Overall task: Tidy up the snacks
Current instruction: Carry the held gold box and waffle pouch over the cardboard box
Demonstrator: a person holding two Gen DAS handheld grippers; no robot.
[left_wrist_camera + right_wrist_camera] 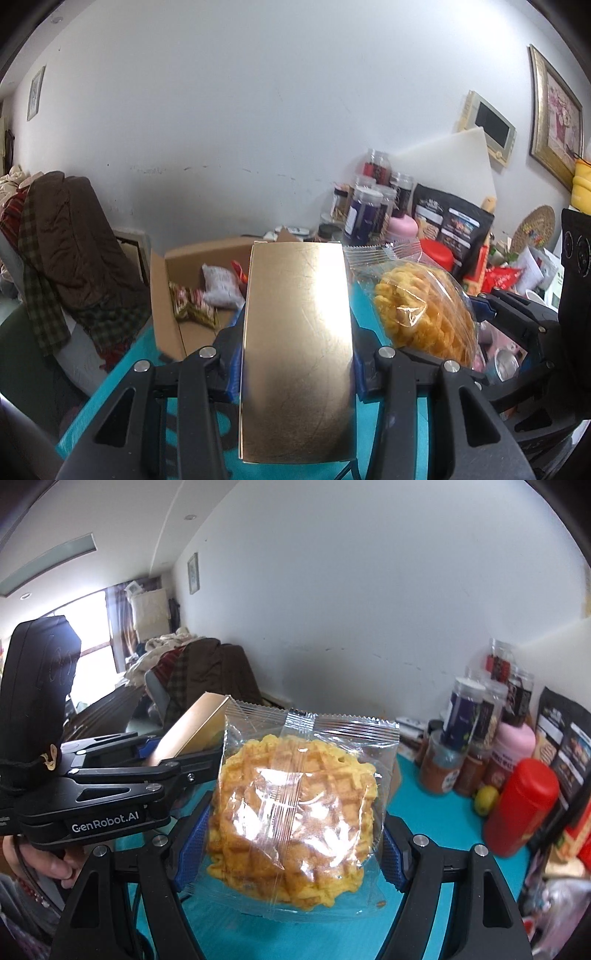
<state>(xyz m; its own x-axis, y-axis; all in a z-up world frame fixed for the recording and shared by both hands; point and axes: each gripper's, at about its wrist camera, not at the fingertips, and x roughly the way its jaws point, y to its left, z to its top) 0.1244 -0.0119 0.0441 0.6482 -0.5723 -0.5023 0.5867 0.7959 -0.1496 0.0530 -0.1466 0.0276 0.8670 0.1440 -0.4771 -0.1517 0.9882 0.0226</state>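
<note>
Gold box (297, 332), held lengthwise, fills the centre of the left wrist view, clamped between the blue pads (231, 369) of the left tool (293, 373), whose jaws stand narrow and press on both long sides. Behind it, in the middle left of the frame, an open cardboard box (192, 291) sits on the teal worktop (110, 387) with a white packet (221, 286) and a red-and-gold packet (192, 302) inside. In the right wrist view the right tool (291, 849) stands fairly wide, its blue pads (192, 845) pressing on the two sides of a waffle in a clear wrapper (295, 812), which is lifted clear of the worktop at the frame's centre. The two tools are just beside each other: the waffle shows at the right of the gold box in the left view, and the gold box shows at the upper left of the waffle in the right view. At the right edge stand a red bottle (521, 808), spice jars (465, 731) and a black pouch (565, 738); a hand (44, 860) grips the left tool at lower left.
</note>
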